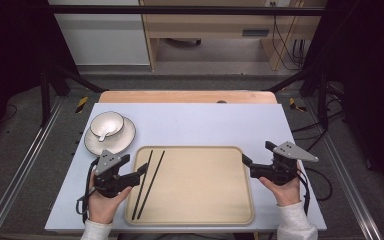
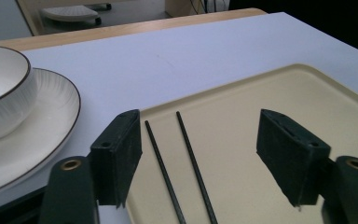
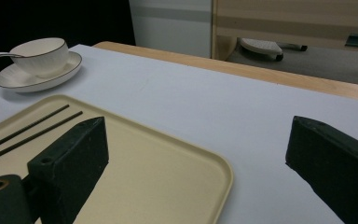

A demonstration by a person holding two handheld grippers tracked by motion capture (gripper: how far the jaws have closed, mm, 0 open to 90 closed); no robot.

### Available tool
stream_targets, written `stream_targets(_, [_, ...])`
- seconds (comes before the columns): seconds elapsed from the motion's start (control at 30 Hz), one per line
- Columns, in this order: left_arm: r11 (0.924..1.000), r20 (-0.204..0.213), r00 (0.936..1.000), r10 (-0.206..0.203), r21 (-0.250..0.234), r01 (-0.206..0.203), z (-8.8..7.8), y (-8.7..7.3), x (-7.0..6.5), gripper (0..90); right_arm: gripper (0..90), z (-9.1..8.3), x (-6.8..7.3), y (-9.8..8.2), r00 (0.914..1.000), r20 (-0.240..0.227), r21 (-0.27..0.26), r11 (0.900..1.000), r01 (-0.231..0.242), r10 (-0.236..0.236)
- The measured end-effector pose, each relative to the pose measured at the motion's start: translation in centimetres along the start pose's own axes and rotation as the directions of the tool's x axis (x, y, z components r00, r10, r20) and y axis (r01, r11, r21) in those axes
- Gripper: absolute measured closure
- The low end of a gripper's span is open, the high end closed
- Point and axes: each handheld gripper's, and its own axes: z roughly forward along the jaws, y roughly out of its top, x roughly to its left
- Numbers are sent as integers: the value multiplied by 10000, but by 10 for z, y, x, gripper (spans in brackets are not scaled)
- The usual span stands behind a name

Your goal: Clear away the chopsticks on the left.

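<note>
overhead plus two low gripper views, shared tray

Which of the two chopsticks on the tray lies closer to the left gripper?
The chopstick nearer the tray's left edge, on the plate's side. Its twin lies to its right, toward the tray middle. The left gripper hovers open, holding neither.

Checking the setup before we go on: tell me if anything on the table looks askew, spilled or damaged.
Nothing stands out. The two chopsticks lie side by side, nearly parallel, inside the tray, which sits square on the table. The bowl stands upright on its plate with a spoon in it. No spills or damage show.
</note>
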Motion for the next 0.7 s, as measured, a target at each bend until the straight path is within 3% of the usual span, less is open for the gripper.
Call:
stream_targets(0.2, [9990, 117, 9989, 443, 46, -444, -9, 0, 17, 204, 58, -1, -3, -1, 9999, 76, -13, 10000, -93, 93])
stream_targets(0.5, [9995, 79, 9995, 302, 112, -303, -12, -15, 39, 155, 53, 0, -8, -5, 9998, 151, 110, 9999, -117, 115])
stream_targets(0.7, [9994, -314, 9995, 90, 330, -79, -13, -29, 55, 154, 52, 0, -10, -7, 9998, 170, 220, 9997, -105, 101])
